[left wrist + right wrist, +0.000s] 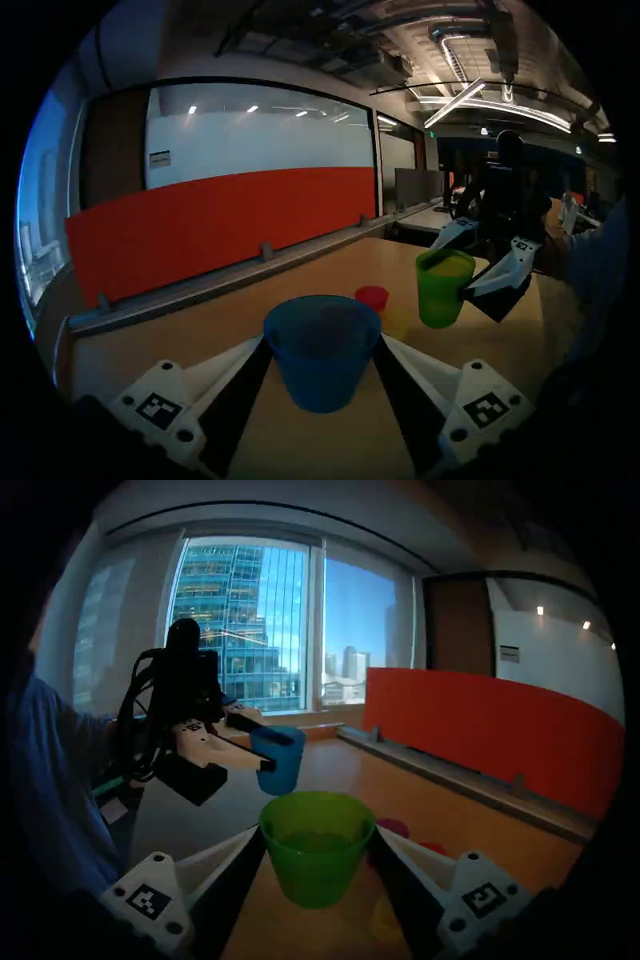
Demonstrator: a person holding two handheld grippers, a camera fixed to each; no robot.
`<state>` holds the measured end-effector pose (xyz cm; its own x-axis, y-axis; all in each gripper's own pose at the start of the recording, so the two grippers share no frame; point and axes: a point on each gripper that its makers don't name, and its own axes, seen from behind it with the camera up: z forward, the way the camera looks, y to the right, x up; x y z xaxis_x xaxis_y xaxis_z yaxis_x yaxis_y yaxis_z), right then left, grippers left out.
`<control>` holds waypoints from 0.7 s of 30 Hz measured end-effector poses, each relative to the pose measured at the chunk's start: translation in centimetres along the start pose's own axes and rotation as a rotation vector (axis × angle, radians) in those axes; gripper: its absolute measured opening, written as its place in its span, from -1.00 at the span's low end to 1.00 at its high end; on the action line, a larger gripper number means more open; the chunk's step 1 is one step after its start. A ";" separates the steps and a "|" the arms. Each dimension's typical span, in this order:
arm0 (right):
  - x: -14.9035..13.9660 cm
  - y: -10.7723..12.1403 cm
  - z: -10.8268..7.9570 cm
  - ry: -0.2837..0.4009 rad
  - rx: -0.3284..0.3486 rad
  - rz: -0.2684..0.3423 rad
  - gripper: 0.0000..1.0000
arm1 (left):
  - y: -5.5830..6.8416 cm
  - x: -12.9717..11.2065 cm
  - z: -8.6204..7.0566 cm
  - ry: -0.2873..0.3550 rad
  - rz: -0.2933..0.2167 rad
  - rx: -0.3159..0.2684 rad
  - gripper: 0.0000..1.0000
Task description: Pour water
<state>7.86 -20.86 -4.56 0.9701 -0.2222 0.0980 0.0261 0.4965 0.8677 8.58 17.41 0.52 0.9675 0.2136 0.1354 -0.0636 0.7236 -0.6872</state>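
The left gripper [322,342] was closed on both sides of an upright blue cup [322,368]. The right gripper [317,832] gripped a green cup [317,868], also upright, with liquid seemingly inside, near the blue one but apart. A red cup [372,296] stood on the wooden table [240,320] beyond them

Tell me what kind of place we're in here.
Most likely an open-plan office high in a city building: a long wooden desk with an orange partition, linear ceiling lights, and tall windows facing skyscrapers.
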 end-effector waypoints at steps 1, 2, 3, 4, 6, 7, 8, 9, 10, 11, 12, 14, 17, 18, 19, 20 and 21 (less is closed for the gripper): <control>-0.2 0.0 0.0 -0.005 0.003 0.000 0.80 | 0.1 -0.2 0.1 -0.007 0.002 -0.005 0.72; -0.4 -0.1 0.0 -0.012 0.007 0.000 0.80 | 0.3 -0.5 0.2 -0.015 0.004 -0.010 0.72; -0.6 -0.1 0.1 -0.017 0.010 0.001 0.80 | 0.5 -0.8 0.3 -0.022 0.006 -0.015 0.72; -0.8 -0.2 0.1 -0.023 0.015 0.003 0.80 | 0.6 -1.0 0.3 -0.029 0.007 -0.021 0.72; -1.2 -0.3 0.1 -0.035 0.024 0.007 0.80 | 1.0 -1.5 0.5 -0.044 0.011 -0.031 0.73; -1.4 -0.3 0.1 -0.042 0.028 0.008 0.80 | 1.1 -1.8 0.6 -0.052 0.014 -0.036 0.73; -1.7 -0.4 0.1 -0.050 0.033 0.009 0.81 | 1.2 -2.0 0.7 -0.061 0.017 -0.040 0.73; -1.9 -0.4 0.1 -0.057 0.036 0.009 0.80 | 1.4 -2.3 0.7 -0.069 0.020 -0.044 0.74; -2.1 -0.5 0.1 -0.064 0.038 0.008 0.80 | 1.4 -2.5 0.8 -0.076 0.023 -0.047 0.74; -2.4 -0.5 0.1 -0.071 0.041 0.007 0.80 | 1.5 -2.8 0.9 -0.085 0.026 -0.050 0.74; -2.6 -0.5 0.1 -0.078 0.043 0.006 0.80 | 1.6 -3.0 1.0 -0.092 0.029 -0.053 0.74; -3.1 -0.6 0.1 -0.094 0.047 0.003 0.80 | 1.8 -3.4 1.2 -0.105 0.034 -0.061 0.74; -3.8 -0.6 0.2 -0.113 0.054 0.001 0.80 | 2.2 -4.1 1.4 -0.123 0.039 -0.073 0.74; -4.0 -0.7 0.3 -0.118 0.056 0.000 0.80 | 2.3 -4.3 1.5 -0.128 0.040 -0.077 0.74; -4.2 -0.7 0.3 -0.123 0.059 0.000 0.80 | 2.4 -4.5 1.6 -0.133 0.041 -0.079 0.74; -4.4 -0.8 0.4 -0.128 0.062 0.000 0.80 | 2.5 -4.7 1.6 -0.138 0.043 -0.082 0.74; -4.6 -0.8 0.4 -0.133 0.064 -0.001 0.80 | 2.6 -4.9 1.7 -0.142 0.044 -0.085 0.73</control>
<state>3.24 -20.57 -5.51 0.9295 -0.3336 0.1571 0.0073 0.4426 0.8967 3.21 19.35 -0.72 0.9195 0.3389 0.1990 -0.0785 0.6545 -0.7520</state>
